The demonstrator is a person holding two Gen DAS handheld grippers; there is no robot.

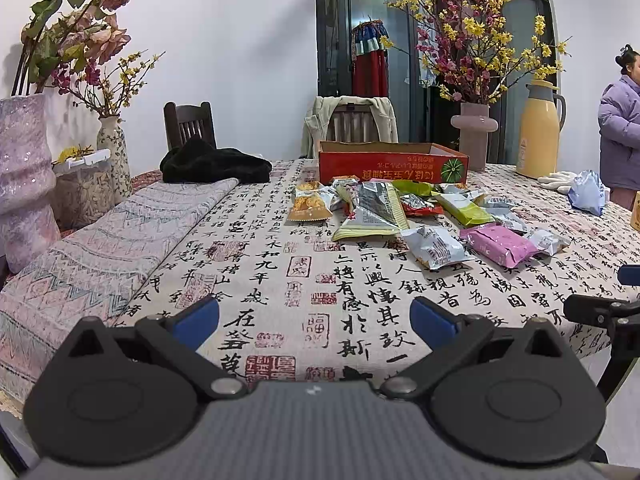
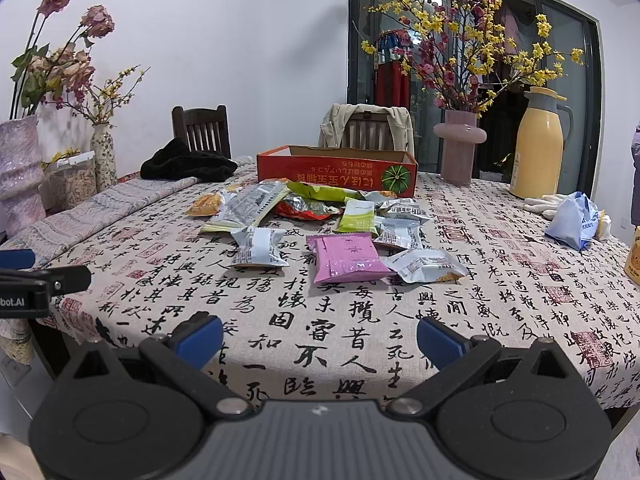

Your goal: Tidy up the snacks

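Several snack packets lie loose on the calligraphy tablecloth in front of an open red cardboard box (image 1: 392,162), which also shows in the right wrist view (image 2: 336,170). Among them are a pink packet (image 1: 498,245) (image 2: 348,258), a silver packet (image 1: 436,246) (image 2: 258,250), a green packet (image 1: 466,208) (image 2: 358,218) and an orange packet (image 1: 308,206) (image 2: 206,205). My left gripper (image 1: 314,318) is open and empty at the table's near edge. My right gripper (image 2: 320,338) is open and empty, also at the near edge, short of the packets.
A black cloth (image 1: 214,166) and a folded patterned runner (image 1: 120,236) lie at the left. Vases (image 2: 460,152), a yellow thermos (image 2: 538,144), white gloves and a blue bag (image 2: 572,220) stand at the back right. Chairs stand behind the table. A person (image 1: 620,128) stands at far right.
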